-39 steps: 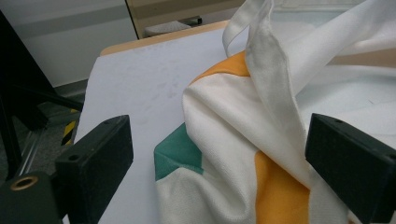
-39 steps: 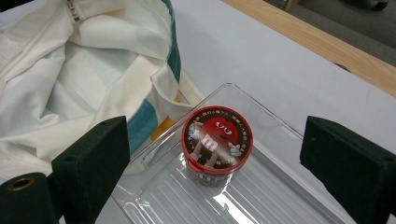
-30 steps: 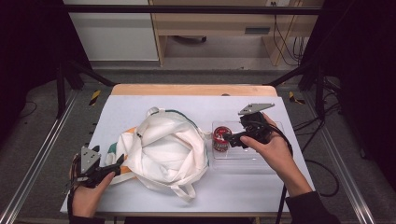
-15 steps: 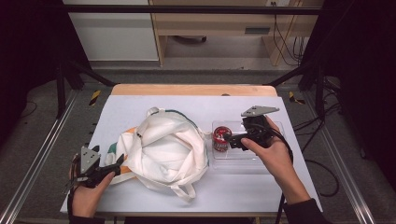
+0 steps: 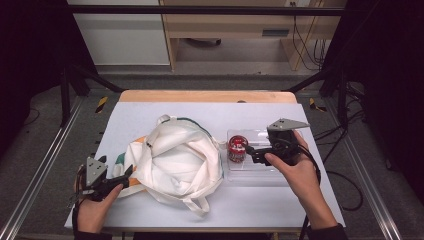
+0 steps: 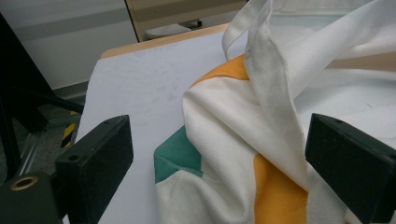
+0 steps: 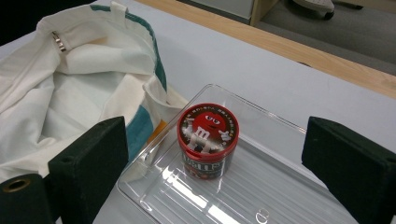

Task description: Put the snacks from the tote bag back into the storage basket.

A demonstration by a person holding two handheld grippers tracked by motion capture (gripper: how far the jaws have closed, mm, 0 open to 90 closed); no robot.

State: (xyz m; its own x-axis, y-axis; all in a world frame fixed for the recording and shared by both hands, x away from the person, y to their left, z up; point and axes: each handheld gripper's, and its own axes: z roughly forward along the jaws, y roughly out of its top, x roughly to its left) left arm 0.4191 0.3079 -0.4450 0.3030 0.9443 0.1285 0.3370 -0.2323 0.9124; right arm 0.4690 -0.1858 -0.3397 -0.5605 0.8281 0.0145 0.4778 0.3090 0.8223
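between right tongs (image 7: 215, 154) and candy tub (image 7: 208, 140), clear tray (image 7: 280, 186) only

Table (image 5: 150, 112) bears cloth bag (image 5: 175, 162) and clear tray (image 5: 260, 175).

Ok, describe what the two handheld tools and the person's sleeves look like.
Both tools, left and right, are black with blocky rectangular jaws and a grey three-cornered plate on top. A black cable trails from the right one. Dark sleeves cover the forearms.
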